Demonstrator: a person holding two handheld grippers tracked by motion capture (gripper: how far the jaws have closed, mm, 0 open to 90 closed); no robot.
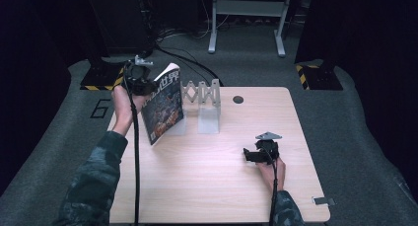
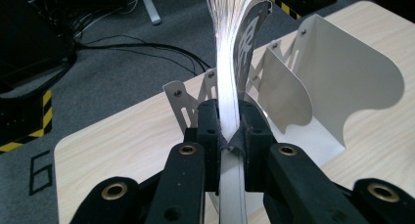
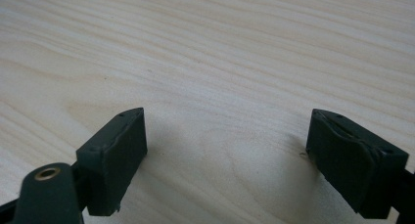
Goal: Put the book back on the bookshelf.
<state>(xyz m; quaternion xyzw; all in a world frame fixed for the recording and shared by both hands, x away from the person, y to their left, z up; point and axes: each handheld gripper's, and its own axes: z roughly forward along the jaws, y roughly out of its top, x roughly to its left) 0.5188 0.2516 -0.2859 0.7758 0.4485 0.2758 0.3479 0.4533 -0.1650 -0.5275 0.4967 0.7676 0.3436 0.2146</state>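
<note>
We have the magazine [image 1: 163, 105] pinched in the left gripper [image 1: 140, 84], lifted upper left, just beside the rack [image 1: 207, 95]. Slotting it in is left, we judge. Right gripper [image 1: 256, 155] rests on the counter [image 1: 207, 186], jaws spread.

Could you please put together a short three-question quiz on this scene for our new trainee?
1. True or false: the left gripper is shut on the magazine.
2. What stands on the table just beyond the magazine? A) a white expanding metal book rack B) a red mug C) a laptop
3. Fill in: the right gripper rests low over bare wood with its jaws ____.

Key:
1. True; its jaws clamp the edge of the pages, which fan out above them.
2. A
3. open, with nothing between them.
</note>
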